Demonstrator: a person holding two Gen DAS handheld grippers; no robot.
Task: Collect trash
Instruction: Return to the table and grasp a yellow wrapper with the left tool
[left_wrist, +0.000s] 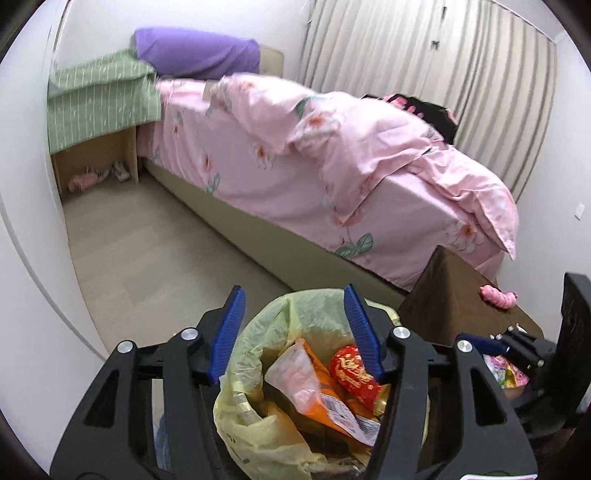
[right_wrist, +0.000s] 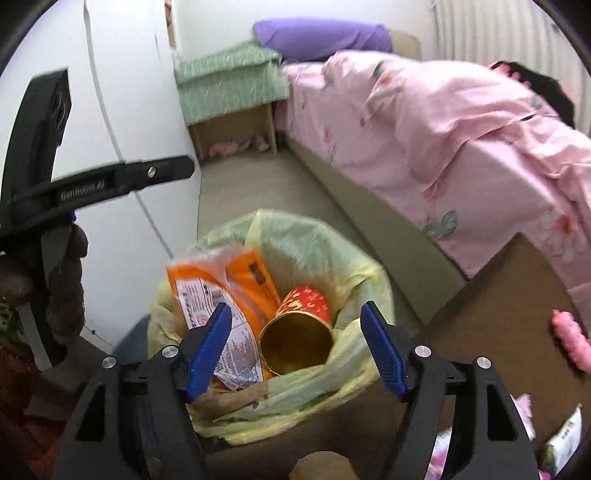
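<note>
Both tongs hang wide and empty above the lined bin (right_wrist: 332, 258) at lower centre: left tongs (left_wrist: 295, 332), right tongs (right_wrist: 295, 343). Orange wrapper (right_wrist: 207, 295) and red cup (right_wrist: 303, 317) lie inside, likely just dropped; more wrappers (right_wrist: 561, 439) wait on the bench (right_wrist: 498, 295), lower right.

Floor (left_wrist: 147, 236): pale, wood-look. Bin with yellow liner (right_wrist: 325, 251) stands on it, just beside brown table (right_wrist: 517, 295), near bed base. Bed (left_wrist: 295, 177) along curtain wall, beyond bin; carries pink floral duvet (left_wrist: 369, 147), purple pillow (left_wrist: 195, 51) at head end, dark item with pink pattern (left_wrist: 432, 110) on far side. Nightstand (left_wrist: 99, 162) at bed head, draped with green striped cloth (left_wrist: 99, 99); small pink items on its lower level. Brown table: pink object (right_wrist: 570, 339) lies on top; wrappers (right_wrist: 561, 439) at near edge.
</note>
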